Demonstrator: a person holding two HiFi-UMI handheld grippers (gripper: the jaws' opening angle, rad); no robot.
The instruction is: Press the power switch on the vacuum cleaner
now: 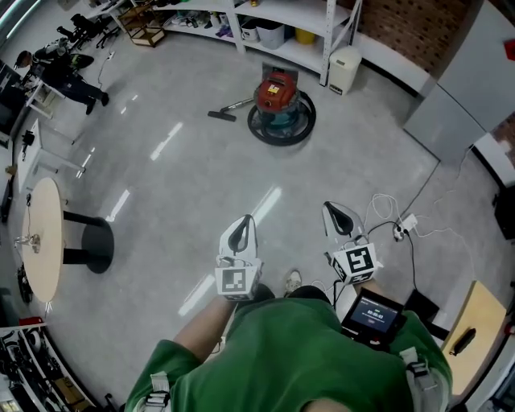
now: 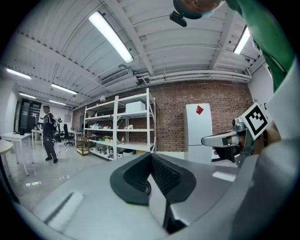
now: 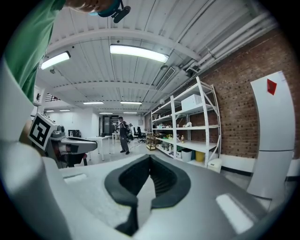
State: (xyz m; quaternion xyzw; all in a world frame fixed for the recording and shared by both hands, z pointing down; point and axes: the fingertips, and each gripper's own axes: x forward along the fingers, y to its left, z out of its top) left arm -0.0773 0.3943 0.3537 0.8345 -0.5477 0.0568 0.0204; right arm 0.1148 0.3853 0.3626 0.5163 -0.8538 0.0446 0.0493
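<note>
at the far left of the head view a round pale table [image 1: 44, 241] stands on a black pedestal, and beyond it, near the top left corner, a person in dark clothes [image 1: 71, 76] stands among desks. the same person [image 2: 48, 133] appears small at the left of the left gripper view.

the left gripper [image 1: 244, 225] is held low in front of the green sleeve [image 1: 201, 354], pointing out over the grey floor [image 1: 161, 185]. in its own view the left gripper [image 2: 151, 161] has its two dark jaws pressed together at the tips, with nothing between them.

the vacuum cleaner [image 1: 280, 98], red on top with a dark round base, sits on the floor well ahead of both grippers, just in front of the white shelving [image 1: 273, 24]. its hose runs left to a dark nozzle [image 1: 221, 115] lying on the floor. neither gripper touches it.

the right gripper [image 1: 336, 216] is held beside the left one, a little further forward. in its own view the right gripper [image 3: 150, 161] also has its jaws closed against each other and holds nothing. a small lit screen [image 1: 372, 312] sits behind its marker cube.

to the right, white cables and a power strip [image 1: 404, 224] lie on the floor, and a white bin [image 1: 346, 68] stands by the shelving.
</note>
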